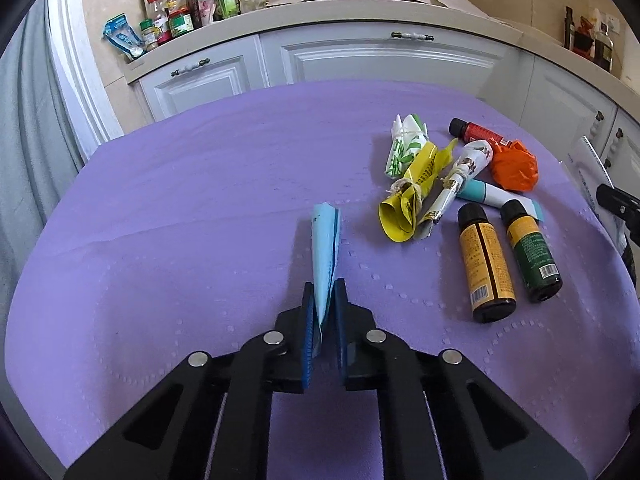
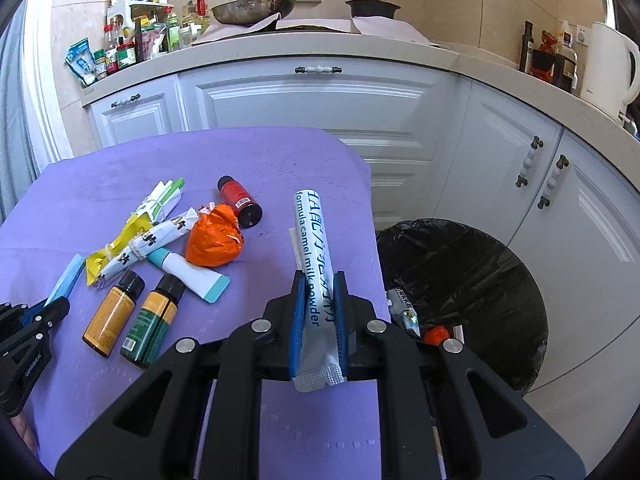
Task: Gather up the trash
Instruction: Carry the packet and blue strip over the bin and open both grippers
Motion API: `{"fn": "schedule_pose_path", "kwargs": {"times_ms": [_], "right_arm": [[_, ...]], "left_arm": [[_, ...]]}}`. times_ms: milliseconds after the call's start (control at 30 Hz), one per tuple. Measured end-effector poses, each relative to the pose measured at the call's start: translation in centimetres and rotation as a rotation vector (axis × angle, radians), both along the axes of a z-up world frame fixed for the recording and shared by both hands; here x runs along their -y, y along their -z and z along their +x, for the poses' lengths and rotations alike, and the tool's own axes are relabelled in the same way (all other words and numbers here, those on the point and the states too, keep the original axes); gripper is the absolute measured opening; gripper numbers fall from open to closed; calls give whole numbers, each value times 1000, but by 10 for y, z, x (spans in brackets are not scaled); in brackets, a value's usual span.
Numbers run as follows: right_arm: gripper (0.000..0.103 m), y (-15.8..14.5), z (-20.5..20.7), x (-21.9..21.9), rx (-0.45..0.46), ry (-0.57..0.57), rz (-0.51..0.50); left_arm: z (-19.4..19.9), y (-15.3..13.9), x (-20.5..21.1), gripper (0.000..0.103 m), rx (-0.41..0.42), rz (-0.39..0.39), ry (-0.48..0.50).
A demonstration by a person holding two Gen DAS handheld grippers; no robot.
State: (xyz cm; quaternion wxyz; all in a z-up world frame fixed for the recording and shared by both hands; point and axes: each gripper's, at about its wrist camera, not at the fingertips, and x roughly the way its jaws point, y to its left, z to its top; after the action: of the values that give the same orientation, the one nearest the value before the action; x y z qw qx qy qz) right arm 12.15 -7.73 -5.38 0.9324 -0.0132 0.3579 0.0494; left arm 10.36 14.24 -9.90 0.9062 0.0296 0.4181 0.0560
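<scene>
My left gripper [image 1: 325, 292] is shut on a light blue packet [image 1: 325, 240] and holds it above the purple table [image 1: 180, 208]. My right gripper [image 2: 319, 280] is shut on a white camel milk powder sachet [image 2: 314, 232] near the table's right edge. A black-lined trash bin [image 2: 480, 280] stands on the floor just right of the table with some trash inside. A pile on the table holds a yellow wrapper [image 1: 412, 192], a green-white wrapper [image 1: 404, 146], an orange bag [image 2: 214, 240], a tube [image 2: 192, 272] and small bottles [image 2: 154, 320].
White kitchen cabinets [image 2: 320, 100] run behind the table and the bin. The counter holds jars, a pan [image 2: 252, 8] and a white kettle [image 2: 608, 68]. The left gripper shows at the left edge of the right wrist view [image 2: 58, 304].
</scene>
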Motion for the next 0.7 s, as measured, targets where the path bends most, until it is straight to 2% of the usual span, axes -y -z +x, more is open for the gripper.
{"fn": "schedule_pose_path", "kwargs": {"times_ms": [200, 367, 500, 700], "right_arm": [[14, -3, -11, 1, 20, 4, -3], [14, -10, -20, 7, 47, 23, -4], [14, -17, -28, 14, 77, 44, -13], [14, -26, -36, 29, 112, 86, -22]], "left_arm": [[-6, -7, -7, 5, 38, -35, -36], [-21, -26, 0, 5, 143, 1, -57], [-28, -43, 13, 5, 218, 26, -46], [-24, -57, 39, 5, 259, 9, 1]]}}
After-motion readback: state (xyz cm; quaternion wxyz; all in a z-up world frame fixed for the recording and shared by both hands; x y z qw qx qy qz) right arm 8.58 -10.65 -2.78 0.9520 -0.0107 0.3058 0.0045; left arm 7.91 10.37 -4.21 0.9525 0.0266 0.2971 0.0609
